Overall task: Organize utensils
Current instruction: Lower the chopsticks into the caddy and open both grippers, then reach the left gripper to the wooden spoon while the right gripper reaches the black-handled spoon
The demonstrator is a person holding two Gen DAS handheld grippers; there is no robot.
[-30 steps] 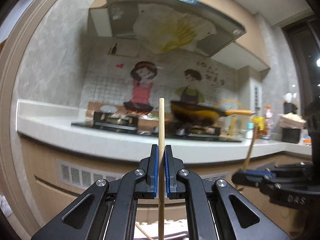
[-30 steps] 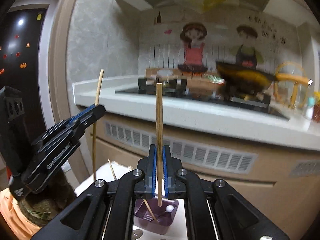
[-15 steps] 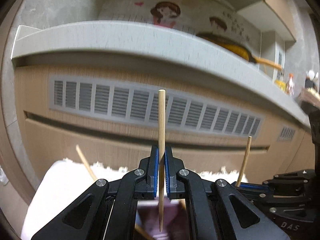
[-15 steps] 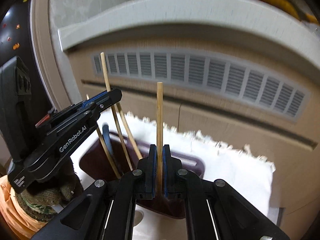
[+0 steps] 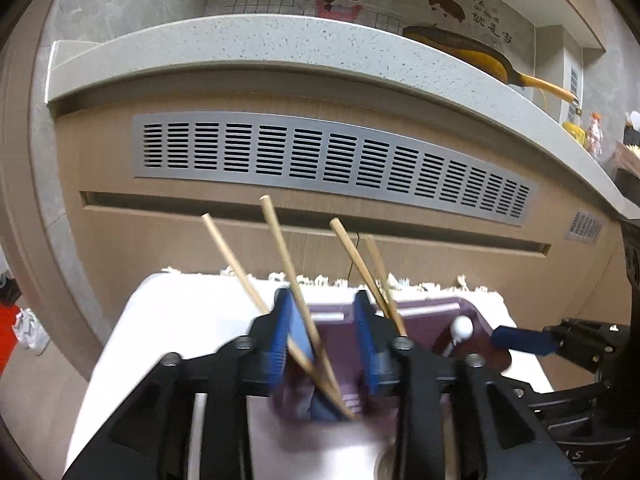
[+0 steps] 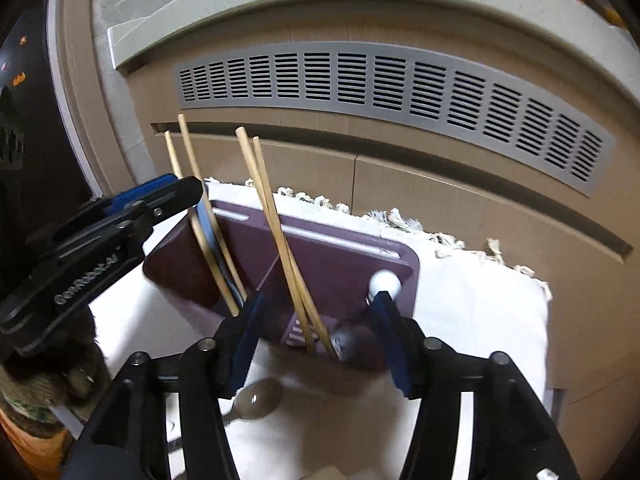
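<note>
So both grippers are hanging right over the purple utensil holder [image 6: 340, 256], and neither one is gripping anything. The left gripper [image 5: 326, 334] has its blue pads spread apart, with one chopstick [image 5: 298, 292] passing loosely between them, leaning against the left pad. The right gripper [image 6: 320, 334] is spread even wider, jaws straddling the front of the holder.

All four chopsticks are standing tilted inside the holder. Two [image 6: 200, 208] lean in the left compartment along with something blue, and the other two [image 6: 276, 232] cross each other in the middle one, just past the divider. A white-tipped utensil [image 6: 385, 284] pokes up in the right corner, touching the right gripper's blue pad.

The holder sits on a white fringed cloth [image 6: 480, 304] covering the surface. A metal spoon [image 6: 258, 398] lies on the surface in front of the holder, partly hidden behind the right gripper's left finger. Behind everything there's a wood cabinet front with a long grey vent grille [image 5: 332, 160], and a yellow pan [image 5: 468, 54] up on the kitchen counter.
</note>
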